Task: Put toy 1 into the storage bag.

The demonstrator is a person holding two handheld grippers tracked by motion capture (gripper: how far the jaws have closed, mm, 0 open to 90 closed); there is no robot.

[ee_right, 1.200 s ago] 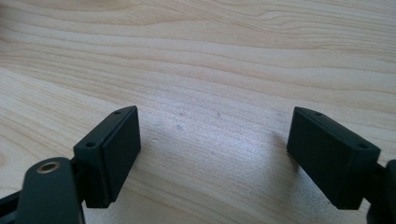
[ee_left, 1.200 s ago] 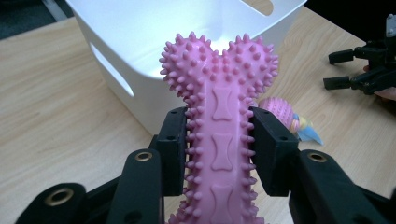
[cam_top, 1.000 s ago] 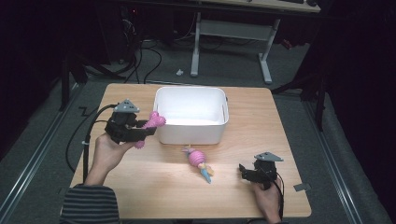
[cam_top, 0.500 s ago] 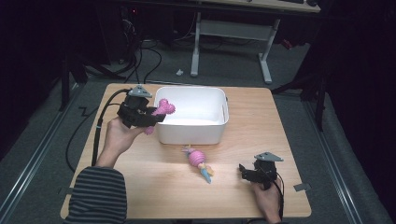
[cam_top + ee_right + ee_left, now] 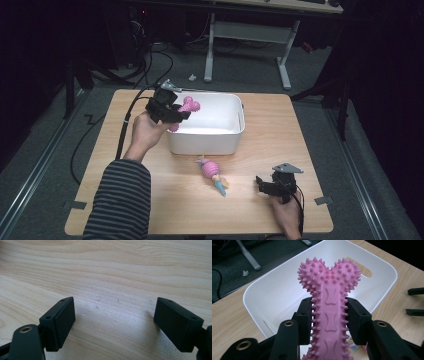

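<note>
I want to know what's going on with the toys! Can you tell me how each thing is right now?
Pink spiky bone toy: clamped in the left hand-held gripper, held over the bin's left rim.
White bin: upright on the table, nothing seen inside.
Pink and blue toy: lying loose on the table in front of the bin.
Right hand-held gripper: open, low over bare wood.

bone toy (image 5: 329, 307): pink, with spikes
bin (image 5: 226, 141): white
table (image 5: 280, 140): light wood grain
sleeve (image 5: 120, 200): grey and black stripes
grippers' jaws: black
</note>
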